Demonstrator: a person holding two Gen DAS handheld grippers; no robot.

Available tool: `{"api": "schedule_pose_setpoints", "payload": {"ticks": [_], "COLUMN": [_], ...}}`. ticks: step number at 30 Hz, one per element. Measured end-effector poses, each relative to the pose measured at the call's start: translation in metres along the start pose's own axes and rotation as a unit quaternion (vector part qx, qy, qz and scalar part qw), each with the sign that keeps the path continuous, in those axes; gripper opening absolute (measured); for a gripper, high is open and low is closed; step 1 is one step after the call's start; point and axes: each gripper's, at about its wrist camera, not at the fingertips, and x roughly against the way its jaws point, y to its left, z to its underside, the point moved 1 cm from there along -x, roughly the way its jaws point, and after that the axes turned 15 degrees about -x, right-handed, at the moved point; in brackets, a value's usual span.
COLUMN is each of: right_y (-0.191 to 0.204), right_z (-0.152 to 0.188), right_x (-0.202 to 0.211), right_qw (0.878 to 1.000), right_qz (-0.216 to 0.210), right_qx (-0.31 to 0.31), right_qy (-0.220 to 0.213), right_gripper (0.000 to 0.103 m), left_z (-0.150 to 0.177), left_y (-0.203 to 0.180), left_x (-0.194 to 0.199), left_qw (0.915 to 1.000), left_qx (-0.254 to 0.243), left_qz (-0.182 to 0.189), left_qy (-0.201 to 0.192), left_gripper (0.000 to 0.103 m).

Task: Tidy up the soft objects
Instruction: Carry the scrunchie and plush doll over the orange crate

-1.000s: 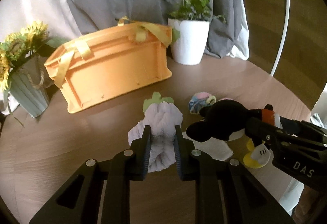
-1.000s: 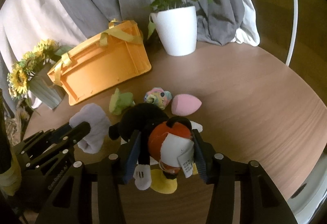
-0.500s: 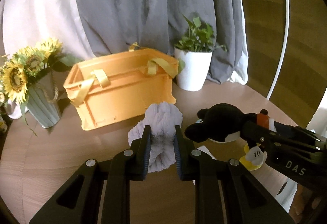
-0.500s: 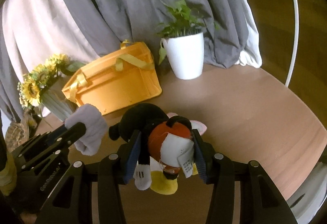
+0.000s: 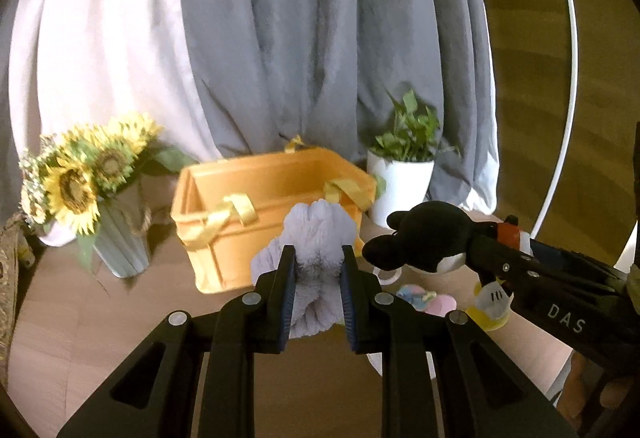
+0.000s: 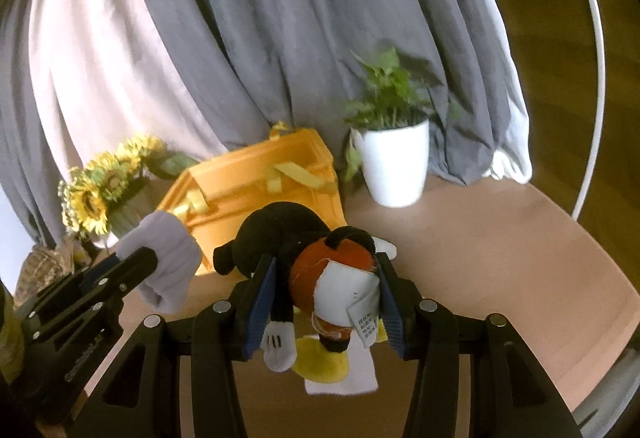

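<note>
Your left gripper (image 5: 316, 298) is clamped on the lavender plush (image 5: 318, 238), fingers pressed into its lower half, the plush's long axis running upright out of the grip toward 12 o'clock. Your right gripper (image 6: 324, 302) is closed around the mouse plush (image 6: 304, 250), pinching its red-and-white body; the black head points forward toward 11 o'clock and the yellow feet hang down at 6, so its long axis lies along the fingers. Both toys are lifted clear of the table (image 6: 500, 258). The relation that matters: the orange bin (image 5: 256, 206) sits ahead of both tools, at about 11 o'clock from the left gripper and 11 to 12 from the right, its open top facing up with yellow ribbon handles draped over the rim. Judged from the left wrist view, the lavender plush already overlaps the bin's near wall, so your left hand looks the nearer one and likely goes first; each load needs to pass over the near rim before release. Count: two grippers, two held toys, one bin. At least two small soft pieces (image 5: 424, 298) lie on the table at 3 o'clock of the left gripper, pastel and pink; whether more hide behind the tools cannot be told. Bystanders: one sunflower vase (image 5: 120, 238) at 9, one white potted plant (image 6: 394, 166) at 1.
</note>
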Motion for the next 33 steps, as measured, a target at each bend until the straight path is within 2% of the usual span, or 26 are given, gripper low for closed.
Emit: {"api": "schedule_pose_setpoints", "payload": {"ticks": [19,33], "right_y": [0.048,0.074], "right_z": [-0.043,-0.072], "right_x": [0.006,-0.009], "right_qw": [0.996,0.989], "right_qz": [-0.066,-0.100], "right_qx": [0.023,0.037], "right_qy": [-0.063,-0.097], "right_gripper": [0.050,0.050], "left_z": [-0.038,-0.068], "left_y": [0.034,0.054], "left_x": [0.031,0.024], "left_qw": [0.9945,0.9892], "left_qx": [0.006,0.006], "left_qz": [-0.071,-0.102], "left_qy": [-0.076,-0.105], "left_gripper": [0.022,0.022]}}
